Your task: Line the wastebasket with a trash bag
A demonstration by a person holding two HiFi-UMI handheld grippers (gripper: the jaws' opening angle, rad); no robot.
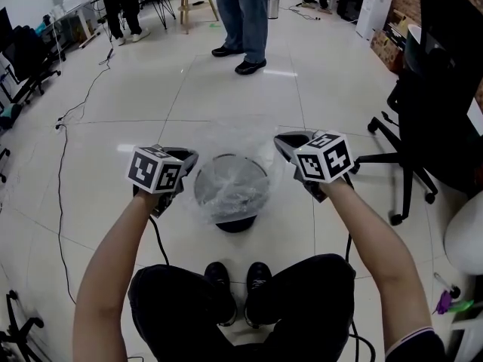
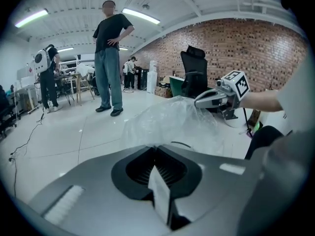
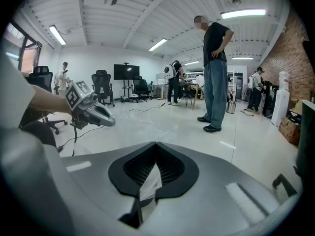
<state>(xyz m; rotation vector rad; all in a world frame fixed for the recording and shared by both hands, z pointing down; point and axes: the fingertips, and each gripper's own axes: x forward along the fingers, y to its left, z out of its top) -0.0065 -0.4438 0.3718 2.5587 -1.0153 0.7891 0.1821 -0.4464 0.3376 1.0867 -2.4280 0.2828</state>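
At the middle of the head view, the wastebasket (image 1: 235, 222) stands on the floor (image 1: 151, 96) between the two tools, just above the person's shoes (image 1: 238, 281). A clear bag (image 1: 230, 187) is draped over its mouth. The left tool (image 1: 187, 158), jaws together, pinches the bag's edge, and the film billows up from its tip. The right tool (image 1: 284, 142) is also closed, and the film reaches its tip. A bystander (image 1: 241, 21) stands at the upper centre.

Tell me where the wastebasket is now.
Head view, centre: the wastebasket stands on the floor between the left tool and right tool, just ahead of the person's shoes, under the clear bag.
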